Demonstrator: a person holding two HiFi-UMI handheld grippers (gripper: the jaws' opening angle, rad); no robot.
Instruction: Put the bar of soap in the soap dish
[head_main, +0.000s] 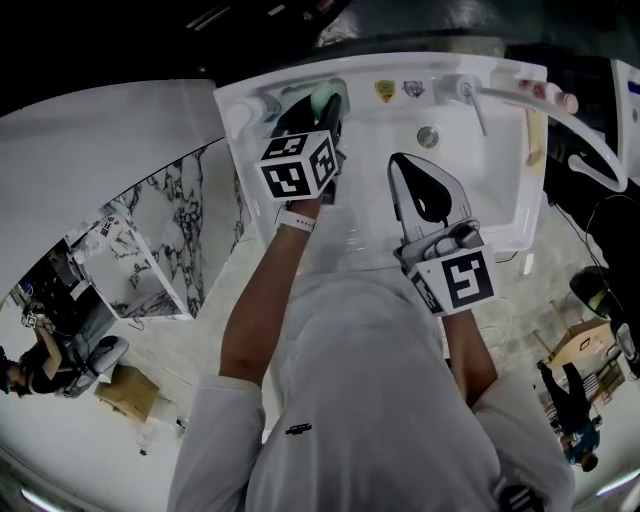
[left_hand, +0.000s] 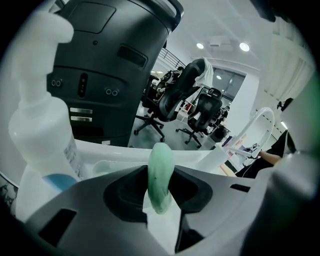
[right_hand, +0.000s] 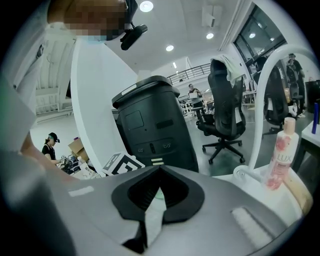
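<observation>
Pale green, the bar of soap (left_hand: 161, 172) stands on edge, pinched between the jaws of the left gripper (left_hand: 159, 196) and raised above the back ledge of a white sink (head_main: 520, 205). In the head view that puts it at about 11 o'clock on the sink. The bar is in hand but not yet set down, so the placing itself is the step left to do.

In the left gripper view a shallow, pale oval that appears to be the soap dish (left_hand: 106, 167) lies on the ledge at roughly 9 o'clock from the bar, near it but not under it. A white pump bottle (left_hand: 37, 125) rises further out at 9 o'clock. The faucet (head_main: 470, 98) sits at about 1 o'clock on the sink, with the drain (head_main: 428, 136) just below it.

The person's left forearm reaches straight forward over the sink's near edge, a white wristband (head_main: 296, 220) showing, and the tongs point toward the back ledge. The right gripper (head_main: 402, 162) hangs over the basin at about 3 o'clock from the left one, well apart from the bar. Its jaws are drawn together on nothing, and its arm is bent close to the body.
</observation>
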